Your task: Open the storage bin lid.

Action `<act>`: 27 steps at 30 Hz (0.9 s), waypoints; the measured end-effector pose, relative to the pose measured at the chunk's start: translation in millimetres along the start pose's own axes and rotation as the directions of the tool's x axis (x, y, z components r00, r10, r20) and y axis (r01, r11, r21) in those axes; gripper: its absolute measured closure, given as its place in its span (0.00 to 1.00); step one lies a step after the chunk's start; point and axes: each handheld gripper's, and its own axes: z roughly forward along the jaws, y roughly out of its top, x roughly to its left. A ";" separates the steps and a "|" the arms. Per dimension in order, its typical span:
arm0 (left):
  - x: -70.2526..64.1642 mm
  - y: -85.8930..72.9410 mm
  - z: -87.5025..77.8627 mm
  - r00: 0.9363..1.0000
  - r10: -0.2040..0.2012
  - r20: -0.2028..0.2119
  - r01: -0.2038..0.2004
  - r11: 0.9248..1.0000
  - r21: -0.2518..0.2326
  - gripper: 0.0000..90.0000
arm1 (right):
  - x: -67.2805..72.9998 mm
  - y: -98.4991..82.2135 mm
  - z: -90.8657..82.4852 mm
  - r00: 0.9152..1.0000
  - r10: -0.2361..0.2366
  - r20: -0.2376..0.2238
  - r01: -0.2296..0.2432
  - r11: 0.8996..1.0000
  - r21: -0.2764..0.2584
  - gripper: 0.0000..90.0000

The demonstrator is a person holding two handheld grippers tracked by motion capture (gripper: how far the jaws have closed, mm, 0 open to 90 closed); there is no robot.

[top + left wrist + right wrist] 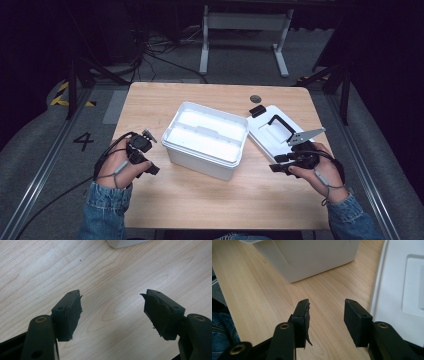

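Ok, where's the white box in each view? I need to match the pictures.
High view: the white box stands open at the table's middle.
Left gripper view: one white corner at the top edge.
Right gripper view: its side wall across the top, ahead of the jaws.
Shared landmark: the wooden table.

Pale wooden table on grey floor, white frame behind, dark surroundings.

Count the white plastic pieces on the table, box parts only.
2. The open white box sits mid-table, with an inner tray. Its lid, with a black handle, lies flat to the right of it, beside the right gripper. No others visible.
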 end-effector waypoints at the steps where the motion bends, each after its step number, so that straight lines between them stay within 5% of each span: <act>1: -0.1 0.1 0.0 1.000 -0.001 0.001 0.001 1.000 0.003 0.34 | 0.5 -0.4 1.6 1.000 -0.009 0.005 0.009 1.000 0.001 0.63; 27: 0.9 -0.3 5.6 1.000 0.022 -0.005 -0.022 0.999 -0.023 0.29 | 9.6 -20.8 61.9 0.998 -0.070 0.002 0.069 0.991 0.111 0.60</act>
